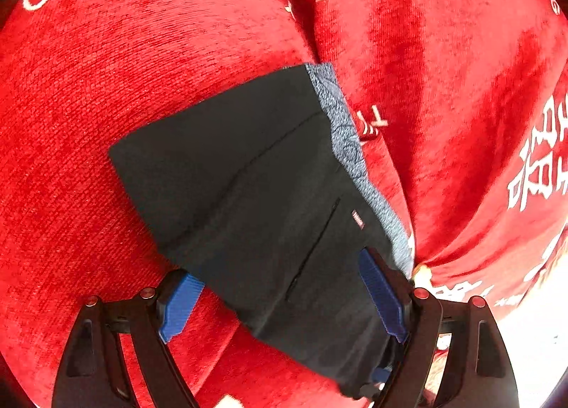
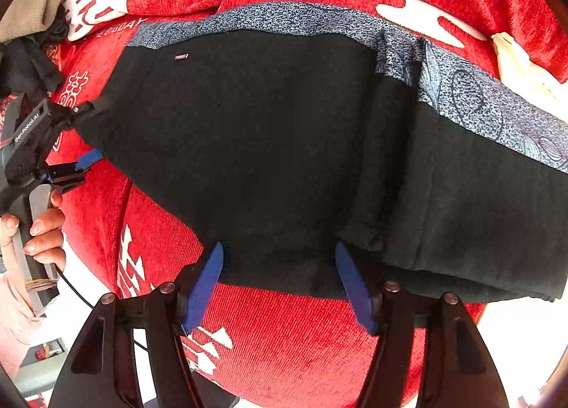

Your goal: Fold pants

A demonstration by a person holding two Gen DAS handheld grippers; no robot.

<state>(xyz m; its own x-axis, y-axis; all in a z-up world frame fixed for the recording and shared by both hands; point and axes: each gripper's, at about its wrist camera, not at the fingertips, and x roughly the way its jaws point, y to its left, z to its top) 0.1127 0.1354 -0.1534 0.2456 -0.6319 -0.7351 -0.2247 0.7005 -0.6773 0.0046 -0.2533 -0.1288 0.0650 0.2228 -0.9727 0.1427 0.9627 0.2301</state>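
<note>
The pants (image 2: 284, 145), black with a blue-grey patterned stripe (image 2: 472, 103) down the side, lie partly folded on a red cloth (image 2: 301, 344) printed with white characters. The left wrist view shows only one end of them: a flat black panel with the stripe along its right edge, a slit pocket and a small label (image 1: 358, 219). There the left tool (image 1: 280, 298) stands wide open, straddling the fabric; its right blue pad (image 1: 381, 294) lies on the cloth near the striped edge, its left pad (image 1: 179, 305) sits over bare red cloth just beside the pants, and nothing is clamped. The right wrist view takes in far more: the whole spread of the garment, a folded layer on the right with a thick rolled edge, and the stripe running across the top. The right tool (image 2: 278, 284) is open too, its pads either side of the near hem without pressing it. Only this view shows the left tool from outside (image 2: 71, 163) at the pants' left end, a hand (image 2: 41, 230) gripping its handle, and a heap of beige and dark clothes (image 2: 32, 25) at the upper left.
</note>
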